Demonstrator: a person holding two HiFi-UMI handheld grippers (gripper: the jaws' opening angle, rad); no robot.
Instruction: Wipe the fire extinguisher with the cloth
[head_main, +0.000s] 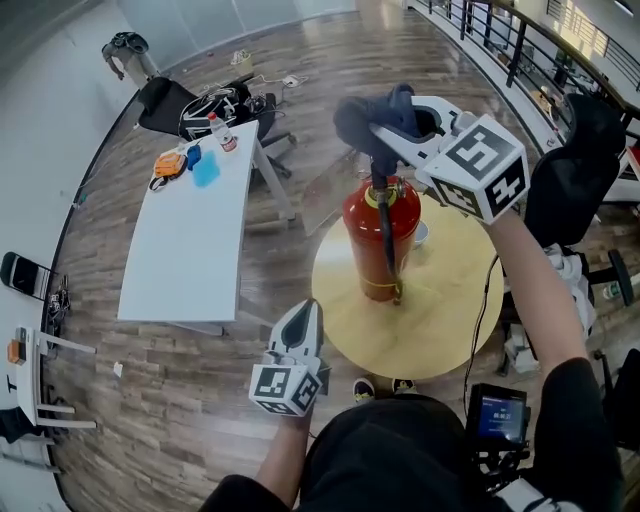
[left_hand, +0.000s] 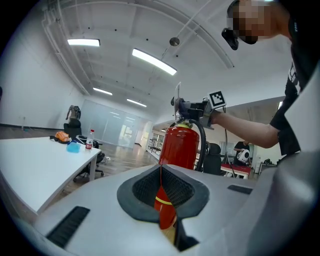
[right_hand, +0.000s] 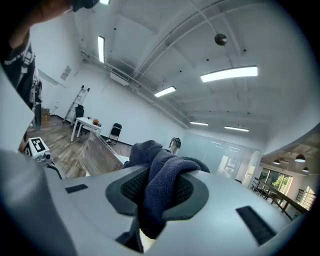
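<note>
A red fire extinguisher (head_main: 380, 235) with a black hose stands upright on a round wooden table (head_main: 450, 320). My right gripper (head_main: 385, 125) hovers just above its valve head, shut on a bunched dark blue cloth (head_main: 372, 115). In the right gripper view the cloth (right_hand: 160, 175) fills the gap between the jaws and spills over them. My left gripper (head_main: 302, 335) hangs low at the table's left edge, shut with nothing in it. Its own view faces the extinguisher (left_hand: 181, 145) across the closed jaws, with the right gripper (left_hand: 192, 107) at the extinguisher's top.
A long white table (head_main: 185, 250) stands to the left with a bottle (head_main: 222, 132), an orange thing and a blue thing. Black office chairs sit behind it and at the right (head_main: 570, 180). A railing runs along the far right.
</note>
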